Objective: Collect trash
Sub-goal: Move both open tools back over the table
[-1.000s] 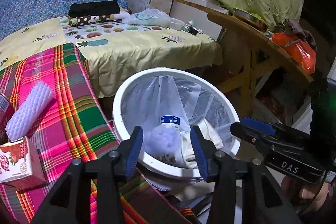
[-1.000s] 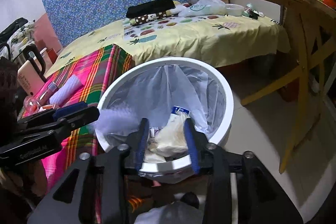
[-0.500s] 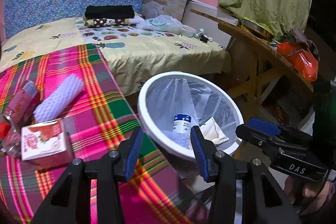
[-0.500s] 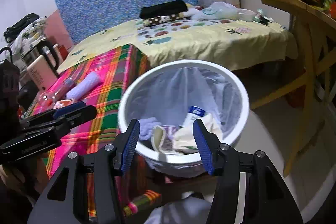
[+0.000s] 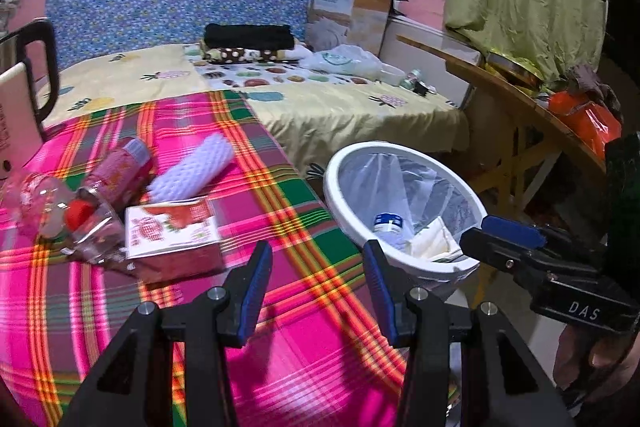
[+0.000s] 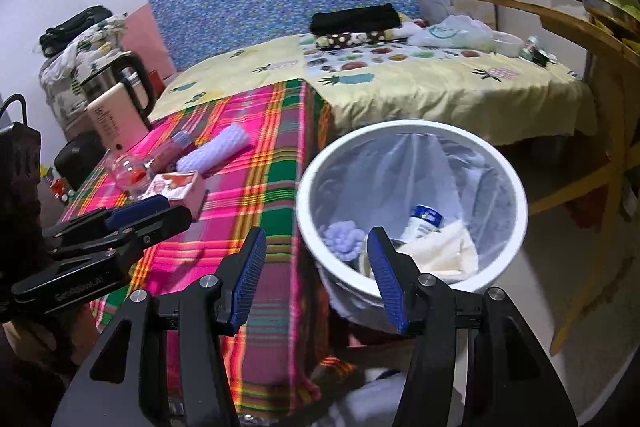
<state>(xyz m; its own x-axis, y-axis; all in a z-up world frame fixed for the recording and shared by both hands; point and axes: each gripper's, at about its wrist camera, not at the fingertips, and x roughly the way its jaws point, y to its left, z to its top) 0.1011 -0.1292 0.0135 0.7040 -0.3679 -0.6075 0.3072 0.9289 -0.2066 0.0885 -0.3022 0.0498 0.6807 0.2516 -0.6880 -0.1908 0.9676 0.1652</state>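
L tongs: jaws apart, nothing betw. them, over the plaid-cloth surface near its right edge. R tongs: jaws apart, empty, straddling the gap betw. surface's right edge and bin.

Bin: white, clear liner, on floor just beside surface's right edge. Inside: bottle w/ blue label, lilac foam piece, cream cloth/paper.

Trash on surface, toward left side: lilac foam roll, lying flat; red-white carton, on its side just in front of roll; pink bottle lying left of roll; clear bottle w/ red cap, lying beside carton, touching or nearly so, can't tell. All well apart from both tongs.

Far left corner: kettle and pink box. Bed w/ yellow sheet behind surface. Wooden table at right.
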